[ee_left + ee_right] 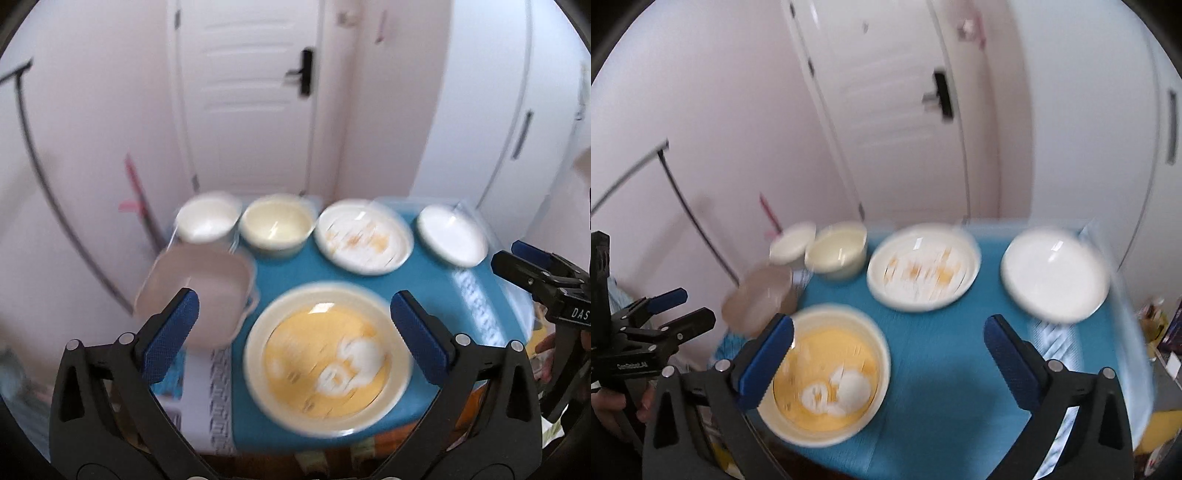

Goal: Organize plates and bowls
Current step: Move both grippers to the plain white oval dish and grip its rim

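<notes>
Above the blue-covered counter [332, 266], the left gripper [295, 325] and right gripper [890, 343] hover wide open and empty, leaving the yellow plate [328, 358] and bowls free for stacking.

Yellow plate [325, 354]: glossy, ceramic-looking, bright highlight. White plate [1056, 275]: smooth, shiny. Pink square container [199, 291]: matt plastic look. Counter [942, 387] cover: teal cloth, matt. Gripper pads [173, 328]: blue, fine textured; frame black matt plastic, metal rivets.

Both grippers are matte black plastic frames with little silver screws and textured blue pads [177, 325] on the fingers. White lettering's printed on the side of each body, too blurry to read fully.
</notes>
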The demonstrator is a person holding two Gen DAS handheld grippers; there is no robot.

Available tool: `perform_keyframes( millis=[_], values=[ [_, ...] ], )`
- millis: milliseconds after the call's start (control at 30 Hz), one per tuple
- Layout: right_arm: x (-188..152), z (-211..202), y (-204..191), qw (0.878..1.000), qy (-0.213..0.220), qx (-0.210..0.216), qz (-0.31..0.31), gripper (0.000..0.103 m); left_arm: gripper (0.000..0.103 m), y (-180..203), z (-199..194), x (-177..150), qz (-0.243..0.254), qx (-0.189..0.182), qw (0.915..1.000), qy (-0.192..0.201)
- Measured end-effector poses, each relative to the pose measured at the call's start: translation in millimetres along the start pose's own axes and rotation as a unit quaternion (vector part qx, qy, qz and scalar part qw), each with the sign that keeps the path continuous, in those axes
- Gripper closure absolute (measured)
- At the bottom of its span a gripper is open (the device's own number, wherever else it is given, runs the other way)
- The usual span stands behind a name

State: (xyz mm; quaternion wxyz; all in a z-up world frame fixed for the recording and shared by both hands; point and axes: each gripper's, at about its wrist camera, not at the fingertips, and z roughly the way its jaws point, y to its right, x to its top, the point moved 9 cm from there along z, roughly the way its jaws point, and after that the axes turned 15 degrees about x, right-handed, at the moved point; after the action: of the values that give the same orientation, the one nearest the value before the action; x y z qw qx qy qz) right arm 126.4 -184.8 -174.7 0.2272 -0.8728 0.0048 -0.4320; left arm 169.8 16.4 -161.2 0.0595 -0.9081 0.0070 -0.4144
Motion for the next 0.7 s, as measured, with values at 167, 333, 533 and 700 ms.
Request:
perform_keyframes(
  millis=[167, 333, 533, 700],
  values=[
    [26.2, -37.9, 36.0, 0.997, -0.014, -0.066, 0.032, 0.0, 0.0, 49.2, -4.8, 46.0, 0.012, -0.067, 0.9974, 0.022],
    [34.1, -66.4, 86.1, 0.993, -0.004, -0.094, 0.078, 0.0, 0.0, 118.5, 4.7, 83.7, 0.041, -0.115, 0.992, 0.032],
    [31.1, -66.4, 161.4, 0.986, -0.018, -0.081, 0.145, 0.0, 0.0, 216.2, 52.2, 113.1, 0.103, -0.16, 0.9816, -0.004],
    [20.7, -48.8, 214.2, 0.978, -0.017, -0.073, 0.197, 0.001, 0.0, 278.9, 116.8, 121.3, 0.143, -0.185, 0.971, -0.05]
  ],
)
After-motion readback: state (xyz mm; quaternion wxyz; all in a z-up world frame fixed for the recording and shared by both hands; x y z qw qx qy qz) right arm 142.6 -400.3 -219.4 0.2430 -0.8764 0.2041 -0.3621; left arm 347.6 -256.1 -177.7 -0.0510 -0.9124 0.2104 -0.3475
